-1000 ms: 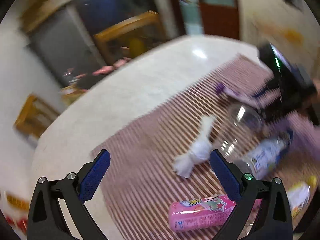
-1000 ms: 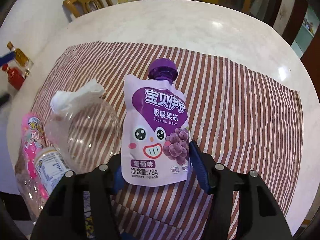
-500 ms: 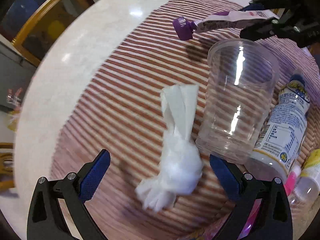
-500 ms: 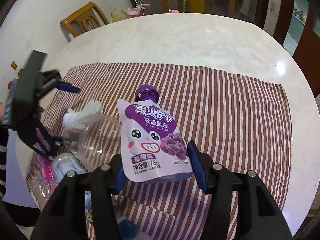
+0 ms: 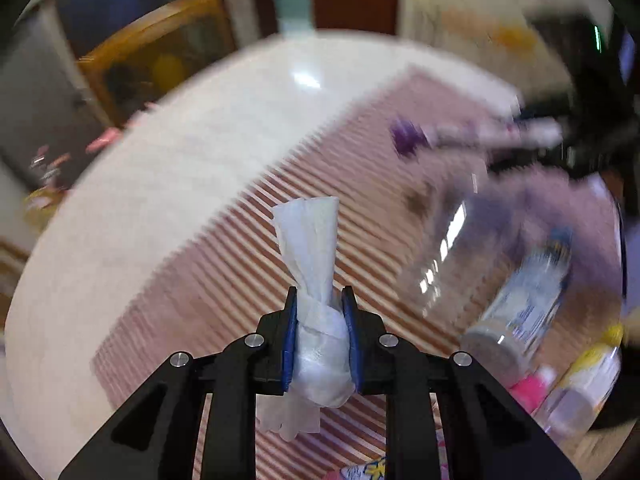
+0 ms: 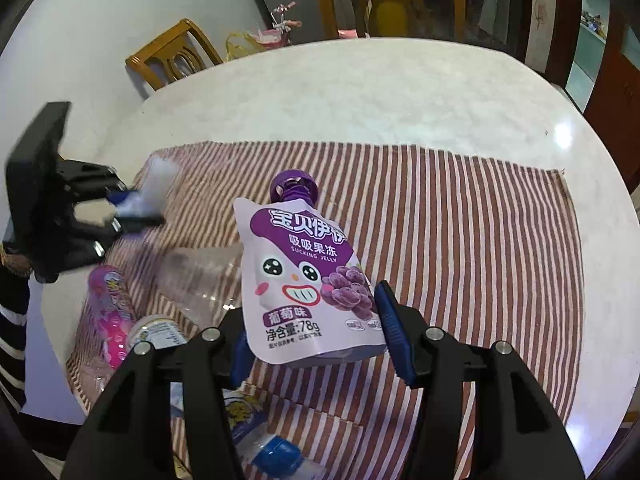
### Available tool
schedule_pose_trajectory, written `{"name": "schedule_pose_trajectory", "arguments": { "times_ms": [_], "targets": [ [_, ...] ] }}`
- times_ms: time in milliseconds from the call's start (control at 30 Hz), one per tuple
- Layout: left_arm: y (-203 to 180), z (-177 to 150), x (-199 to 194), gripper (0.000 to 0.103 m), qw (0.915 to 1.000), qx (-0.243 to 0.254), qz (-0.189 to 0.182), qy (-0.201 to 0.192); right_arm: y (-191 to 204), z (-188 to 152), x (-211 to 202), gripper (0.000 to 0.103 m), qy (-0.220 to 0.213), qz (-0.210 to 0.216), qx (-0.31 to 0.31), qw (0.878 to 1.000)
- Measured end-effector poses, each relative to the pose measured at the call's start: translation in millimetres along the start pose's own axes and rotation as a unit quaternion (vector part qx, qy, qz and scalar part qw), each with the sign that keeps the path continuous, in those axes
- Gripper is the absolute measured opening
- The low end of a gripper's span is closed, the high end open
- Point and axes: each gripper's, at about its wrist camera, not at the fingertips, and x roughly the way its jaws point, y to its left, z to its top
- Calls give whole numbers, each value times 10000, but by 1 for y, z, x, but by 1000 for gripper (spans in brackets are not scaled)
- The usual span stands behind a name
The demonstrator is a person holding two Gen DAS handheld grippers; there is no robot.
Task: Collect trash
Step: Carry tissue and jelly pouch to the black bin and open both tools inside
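Though blurred, left gripper closing on tissue; right gripper pinching pouch.

Round pale marble-look table, glossy, with a glare spot near its right edge; wooden chairs drawn up at the far side. Spread over the near half, a striped cloth, maroon and white, its far right corner lying flat on the bare top; far half of the top left uncovered. Resting on the cloth toward the left: a clear plastic cup on its side; just beside it a pink bottle lying down; a white-labelled bottle lying near the cup; a yellow-capped small bottle close by, blurred; a blue-capped bottle at the near edge.
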Motion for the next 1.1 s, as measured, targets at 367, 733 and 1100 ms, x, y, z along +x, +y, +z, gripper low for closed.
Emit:
{"name": "schedule_pose_trajectory", "arguments": {
  "times_ms": [367, 733, 1100],
  "targets": [
    [-78, -1, -88, 22, 9912, -108, 127, -1312, -8, -24, -39, 53, -383, 72, 438, 9983],
    [-239, 60, -80, 23, 9697, 903, -1172, -1945, -114, -157, -184, 53, -1145, -1215, 1721, 9708],
    [-425, 109, -48, 24, 9252, 2173, -2469, -1890, -266, -411, -263, 53, -709, -2784, 4423, 8496]
  ]
}}
